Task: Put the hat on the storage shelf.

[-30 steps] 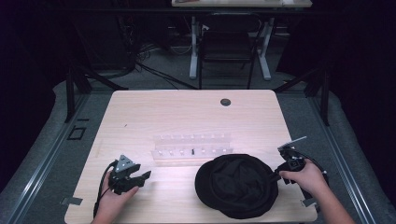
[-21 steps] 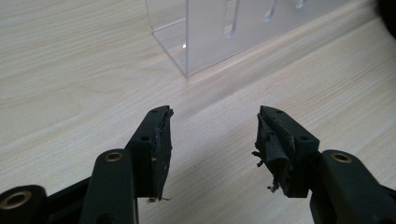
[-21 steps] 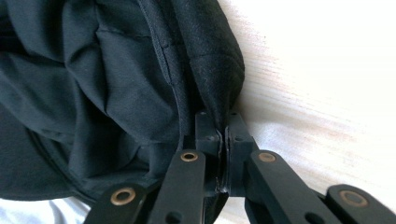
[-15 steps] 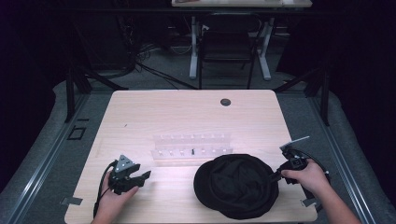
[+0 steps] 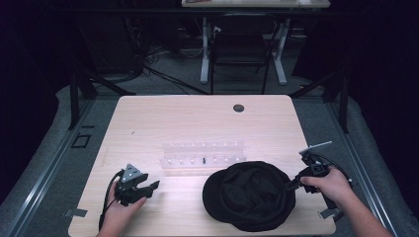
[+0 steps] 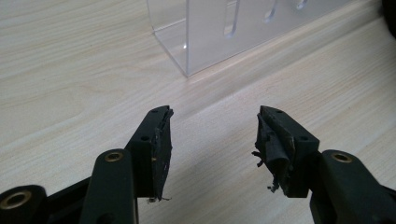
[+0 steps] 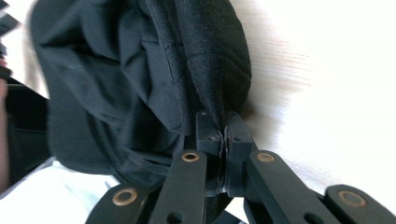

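High view: black cap (image 5: 252, 195) near table (image 5: 197, 123) front edge, right gripper (image 5: 291, 185) pinching its rim.

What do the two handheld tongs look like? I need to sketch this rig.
Both tongs are black. The left tongs carry a grey three-cornered plate and trail a black cable; worn, frayed pads line their jaws. The right tongs have brass-coloured pivot rings.

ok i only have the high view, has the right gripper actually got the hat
Observer: Yes. In the right gripper view the right gripper is pinched shut on the edge of the hat.
Operator: and the left one, anything in it
Observer: No. The left gripper is open over bare table.
Operator: what's ahead of it
Observer: The corner of the clear rack, apart from the jaws.
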Demonstrator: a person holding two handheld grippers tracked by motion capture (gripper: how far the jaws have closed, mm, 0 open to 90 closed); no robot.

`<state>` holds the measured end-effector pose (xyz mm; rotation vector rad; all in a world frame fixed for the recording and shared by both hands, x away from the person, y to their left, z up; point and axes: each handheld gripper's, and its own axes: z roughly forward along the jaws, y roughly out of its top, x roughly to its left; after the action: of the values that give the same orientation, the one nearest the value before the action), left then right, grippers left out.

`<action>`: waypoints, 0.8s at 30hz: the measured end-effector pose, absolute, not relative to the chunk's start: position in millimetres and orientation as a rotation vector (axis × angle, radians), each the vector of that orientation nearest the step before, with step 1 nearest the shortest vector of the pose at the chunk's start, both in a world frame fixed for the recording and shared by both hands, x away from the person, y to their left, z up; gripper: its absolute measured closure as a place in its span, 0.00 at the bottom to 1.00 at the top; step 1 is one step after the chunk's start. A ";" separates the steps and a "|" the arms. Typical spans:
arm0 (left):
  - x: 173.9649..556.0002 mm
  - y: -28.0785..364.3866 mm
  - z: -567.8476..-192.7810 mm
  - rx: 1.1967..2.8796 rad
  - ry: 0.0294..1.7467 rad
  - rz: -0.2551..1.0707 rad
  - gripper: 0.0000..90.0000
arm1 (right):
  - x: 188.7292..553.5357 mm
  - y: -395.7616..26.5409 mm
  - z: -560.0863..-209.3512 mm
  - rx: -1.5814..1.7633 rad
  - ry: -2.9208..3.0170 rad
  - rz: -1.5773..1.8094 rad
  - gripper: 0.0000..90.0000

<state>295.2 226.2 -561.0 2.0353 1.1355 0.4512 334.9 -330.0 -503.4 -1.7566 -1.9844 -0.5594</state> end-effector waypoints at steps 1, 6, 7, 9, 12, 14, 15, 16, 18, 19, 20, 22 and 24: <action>295.4 226.0 -561.7 2.027 1.134 0.461 0.51 | 334.1 -329.4 -502.4 -1.777 -1.969 -0.576 0.98; 295.2 226.0 -561.7 2.027 1.134 0.460 0.51 | 332.6 -330.7 -494.2 -1.770 -1.915 -0.622 0.98; 295.2 226.0 -561.6 2.028 1.135 0.460 0.51 | 333.7 -332.1 -492.6 -1.736 -1.940 -0.600 0.98; 295.2 226.1 -561.7 2.029 1.135 0.460 0.51 | 332.7 -331.4 -490.2 -1.742 -1.924 -0.608 0.98; 295.2 226.1 -561.7 2.027 1.137 0.459 0.51 | 331.9 -331.5 -485.4 -1.729 -1.896 -0.636 0.98; 295.1 226.4 -561.2 2.034 1.140 0.451 0.51 | 330.1 -330.3 -480.7 -1.742 -1.872 -0.656 0.98; 295.1 226.4 -561.2 2.034 1.139 0.451 0.51 | 329.2 -328.9 -478.7 -1.756 -1.858 -0.662 0.98; 295.2 225.8 -562.1 2.023 1.139 0.460 0.51 | 328.4 -328.7 -476.4 -1.753 -1.854 -0.661 0.98; 295.2 226.1 -561.8 2.028 1.136 0.460 0.51 | 327.8 -329.3 -473.8 -1.729 -1.838 -0.682 0.98; 295.1 225.9 -561.9 2.024 1.140 0.459 0.51 | 327.4 -328.7 -471.3 -1.724 -1.841 -0.682 0.98; 295.0 226.4 -561.1 2.033 1.141 0.450 0.51 | 327.4 -329.3 -468.6 -1.696 -1.852 -0.693 0.98; 295.0 226.4 -561.2 2.032 1.141 0.451 0.51 | 326.4 -327.6 -463.6 -1.700 -1.817 -0.735 0.98; 294.9 226.2 -561.4 2.029 1.144 0.450 0.51 | 326.2 -328.2 -459.3 -1.675 -1.811 -0.749 0.98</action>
<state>294.9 226.2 -561.4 2.0286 1.1442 0.4499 326.2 -328.2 -459.3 -1.6750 -1.8111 -0.7487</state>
